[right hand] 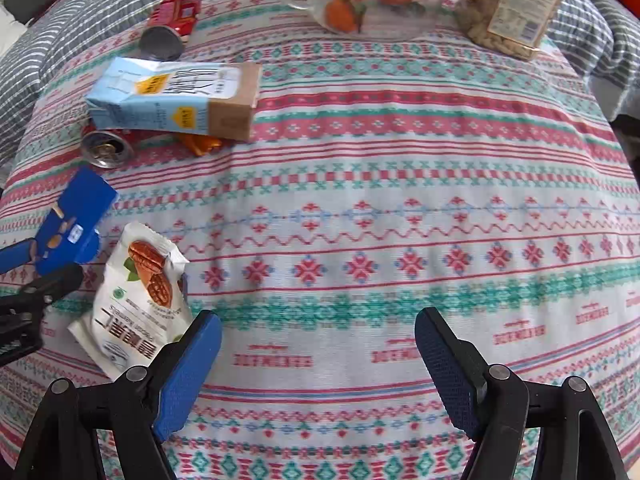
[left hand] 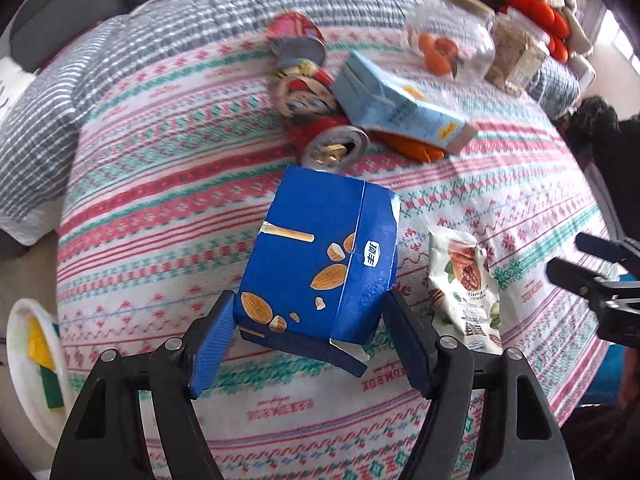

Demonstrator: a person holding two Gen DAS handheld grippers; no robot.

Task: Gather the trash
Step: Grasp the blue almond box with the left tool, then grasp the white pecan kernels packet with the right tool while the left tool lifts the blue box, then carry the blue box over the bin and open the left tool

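Observation:
A blue almond snack box (left hand: 320, 260) sits between the fingers of my left gripper (left hand: 310, 304), which is shut on its sides; the box also shows in the right wrist view (right hand: 76, 220). A white pecan snack bag (left hand: 464, 284) lies just right of it (right hand: 136, 296). Beyond lie a light blue milk carton (left hand: 400, 104) (right hand: 172, 96), red cans (left hand: 332, 144) (right hand: 108, 148) and an orange wrapper (right hand: 200, 144). My right gripper (right hand: 318, 328) is open and empty over the cloth, right of the pecan bag.
A patterned tablecloth (right hand: 400, 208) covers the table. A glass jar with oranges (right hand: 360, 4) and a bag of nuts (right hand: 508, 8) stand at the far edge. A white bin with trash (left hand: 36, 360) is at the left, below the table edge.

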